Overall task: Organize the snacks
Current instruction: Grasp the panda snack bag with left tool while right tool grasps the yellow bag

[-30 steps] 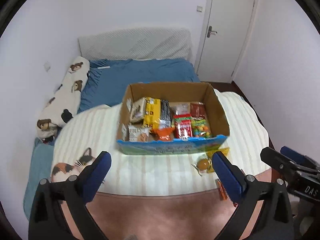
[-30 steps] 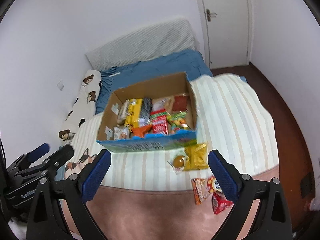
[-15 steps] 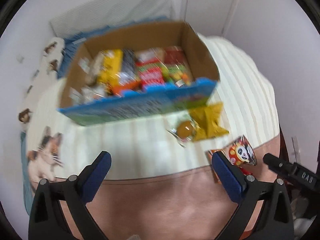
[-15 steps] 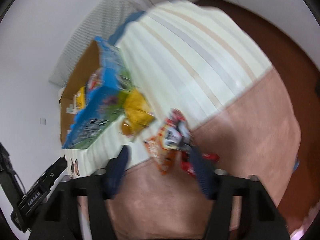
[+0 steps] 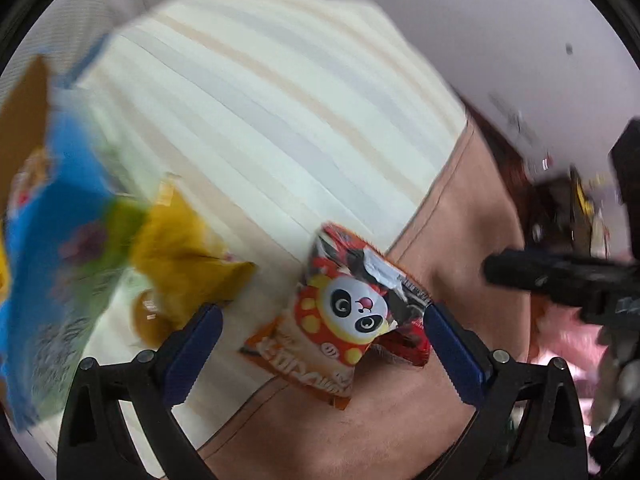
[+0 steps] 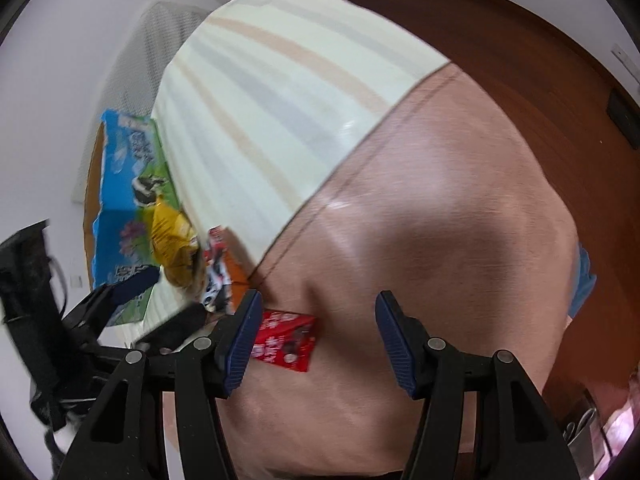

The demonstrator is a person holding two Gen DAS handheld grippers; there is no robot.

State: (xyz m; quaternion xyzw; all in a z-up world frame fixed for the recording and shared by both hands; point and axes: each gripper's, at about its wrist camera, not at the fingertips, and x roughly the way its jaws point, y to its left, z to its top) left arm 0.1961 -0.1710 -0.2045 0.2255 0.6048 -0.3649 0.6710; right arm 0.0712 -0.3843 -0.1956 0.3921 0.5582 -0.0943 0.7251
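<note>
Snacks lie loose on the bed right in front of your left hand-held gripper (image 5: 320,336), whose blue pads stand wide apart with nothing between them touching either pad — the panda packet (image 5: 346,312) sits in that gap, lying over an orange packet (image 5: 304,372) and a red packet (image 5: 404,342) where the striped blanket (image 5: 280,120) meets the pink cover (image 5: 440,220). Just left of it you have a yellow packet (image 5: 188,256) and a small round brown sweet (image 5: 150,316), both beside the blue-sided cardboard box (image 5: 48,240), which is blurred. Your right hand-held gripper (image 6: 318,336) is also spread open and empty over the pink cover, with the red packet (image 6: 286,340) just beside its left pad — the box (image 6: 124,184) lies farther off to your left.
</note>
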